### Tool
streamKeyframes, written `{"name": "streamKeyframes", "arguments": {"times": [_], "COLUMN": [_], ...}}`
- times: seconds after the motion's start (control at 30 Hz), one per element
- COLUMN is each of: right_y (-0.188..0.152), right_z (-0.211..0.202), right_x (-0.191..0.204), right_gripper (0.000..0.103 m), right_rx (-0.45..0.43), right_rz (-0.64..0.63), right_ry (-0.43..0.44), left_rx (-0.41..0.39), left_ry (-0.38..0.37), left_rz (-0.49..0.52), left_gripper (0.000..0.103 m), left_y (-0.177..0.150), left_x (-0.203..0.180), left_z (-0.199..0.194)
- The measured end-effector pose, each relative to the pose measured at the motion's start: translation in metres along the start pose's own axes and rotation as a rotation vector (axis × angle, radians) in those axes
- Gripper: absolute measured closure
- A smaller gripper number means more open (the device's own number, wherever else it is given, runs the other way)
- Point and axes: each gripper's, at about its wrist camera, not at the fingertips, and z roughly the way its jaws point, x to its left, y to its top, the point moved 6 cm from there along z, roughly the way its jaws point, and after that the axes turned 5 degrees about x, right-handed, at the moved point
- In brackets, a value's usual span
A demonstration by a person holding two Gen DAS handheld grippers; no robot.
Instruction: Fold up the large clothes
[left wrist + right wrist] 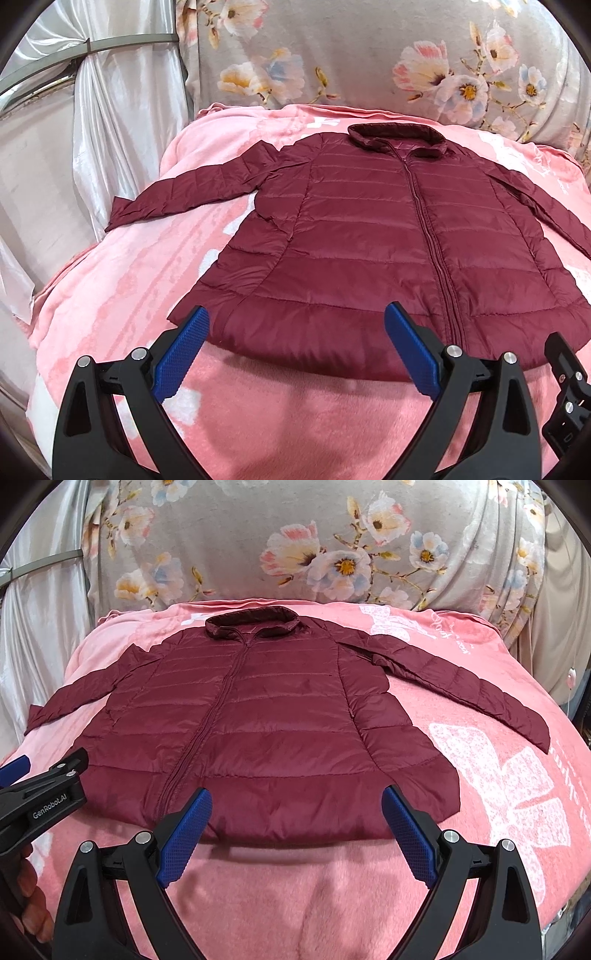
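Observation:
A maroon quilted jacket [369, 236] lies flat and zipped on a pink blanket [129, 280], collar at the far side, hem toward me, both sleeves spread out to the sides. It also shows in the right wrist view [266, 716]. My left gripper [297, 325] is open and empty, hovering over the left part of the hem. My right gripper [297, 808] is open and empty over the right part of the hem. The left gripper's body also shows at the left edge of the right wrist view [40, 797].
A grey floral cushion or bedding [314, 546] rises behind the blanket [480, 775]. Silvery curtains [110, 110] hang at the left. The left sleeve end [125, 210] reaches near the blanket's left edge; the right sleeve end [532, 731] lies near the right edge.

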Motion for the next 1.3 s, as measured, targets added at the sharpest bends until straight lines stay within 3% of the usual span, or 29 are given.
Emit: {"name": "streamKeyframes", "arguments": {"times": [0.07,0.17,0.33,0.47,0.57,0.7,0.8,0.87,0.93,1.0,1.13,1.3], "right_y": [0.007,0.029,0.064,0.069,0.067,0.071,0.088,0.103,0.120,0.139,0.213,0.311], "right_z": [0.003,0.005,-0.006,0.004,0.026,0.049,0.055,0.063,0.070,0.072,0.044,-0.008], "right_x": [-0.011,-0.062,-0.197,-0.283,-0.323,-0.352,-0.363,-0.371,-0.379,-0.382,-0.344,-0.225], "right_gripper": [0.012,0.012,0.012,0.012,0.012,0.013,0.023,0.039,0.073,0.091,0.096,0.096], "right_rx": [0.005,-0.006,0.005,0.040,0.089,0.081,0.046,0.023,0.005,-0.012,-0.137,-0.245], "right_rz": [0.021,0.114,0.417,0.630,0.760,0.860,0.869,0.901,0.911,0.906,0.754,0.467], "right_ry": [0.009,-0.038,-0.146,-0.197,-0.170,-0.151,-0.198,-0.204,-0.204,-0.197,-0.175,-0.020], "left_rx": [0.006,0.029,0.043,0.037,0.038,0.041,0.041,0.037,0.034,0.036,0.045,0.048], "left_ry": [-0.012,-0.038,-0.066,-0.088,-0.101,-0.108,-0.105,-0.097,-0.091,-0.088,-0.090,-0.091], "left_rz": [-0.007,-0.020,-0.050,-0.070,-0.080,-0.085,-0.082,-0.079,-0.081,-0.088,-0.128,-0.183], "left_gripper": [0.009,0.008,0.008,0.008,0.008,0.008,0.008,0.008,0.008,0.008,0.008,0.008], "left_y": [0.003,0.010,0.020,0.030,0.038,0.047,0.052,0.055,0.058,0.060,0.063,0.068], "left_x": [-0.001,-0.003,-0.007,-0.014,-0.020,-0.024,-0.024,-0.022,-0.018,-0.013,0.001,0.021], "left_z": [0.003,0.012,0.028,0.041,0.050,0.063,0.070,0.074,0.079,0.083,0.092,0.101]}}
